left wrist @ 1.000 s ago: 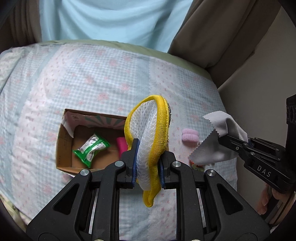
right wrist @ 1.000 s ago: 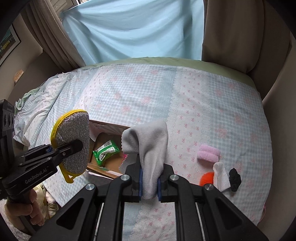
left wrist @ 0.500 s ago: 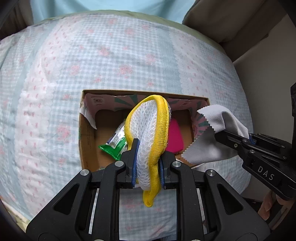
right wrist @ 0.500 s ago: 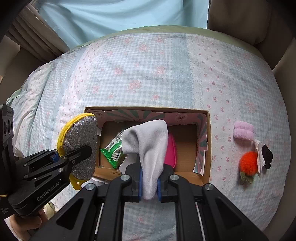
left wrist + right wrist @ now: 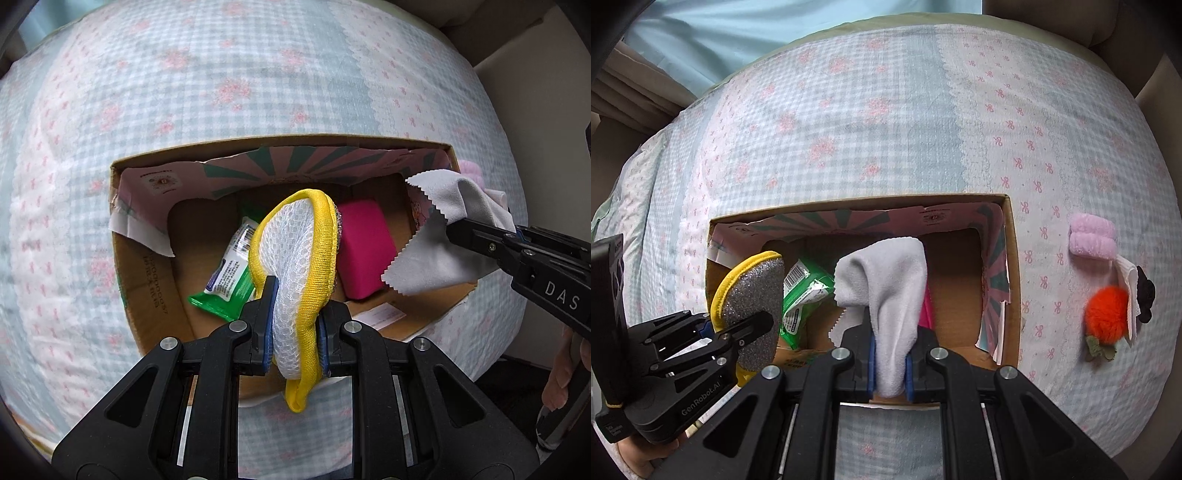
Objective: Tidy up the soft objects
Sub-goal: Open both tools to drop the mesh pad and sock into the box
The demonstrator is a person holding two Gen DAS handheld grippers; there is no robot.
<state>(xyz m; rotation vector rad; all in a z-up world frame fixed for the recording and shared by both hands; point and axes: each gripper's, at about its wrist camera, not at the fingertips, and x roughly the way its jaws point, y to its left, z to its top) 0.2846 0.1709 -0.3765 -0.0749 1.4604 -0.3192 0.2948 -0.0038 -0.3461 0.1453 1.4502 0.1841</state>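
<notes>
My left gripper (image 5: 294,325) is shut on a yellow-rimmed mesh scrub pad (image 5: 299,251), its glittery silver side showing in the right wrist view (image 5: 753,295). It hangs over the open cardboard box (image 5: 147,273). My right gripper (image 5: 889,363) is shut on a grey cloth (image 5: 890,288) over the same box (image 5: 1012,280); the cloth also shows in the left wrist view (image 5: 439,243). Inside the box lie a green wipes packet (image 5: 229,273) and a pink block (image 5: 364,251).
The box sits on a checked floral bed cover (image 5: 886,122). Right of the box lie a pink fluffy roll (image 5: 1091,238), an orange pompom (image 5: 1106,312), a white cloth scrap (image 5: 1126,277) and a black item (image 5: 1145,291). Curtains hang behind the bed.
Both grippers have moved forward and down towards the box, which now looms larger beneath them. The pad and the cloth stay clamped.
</notes>
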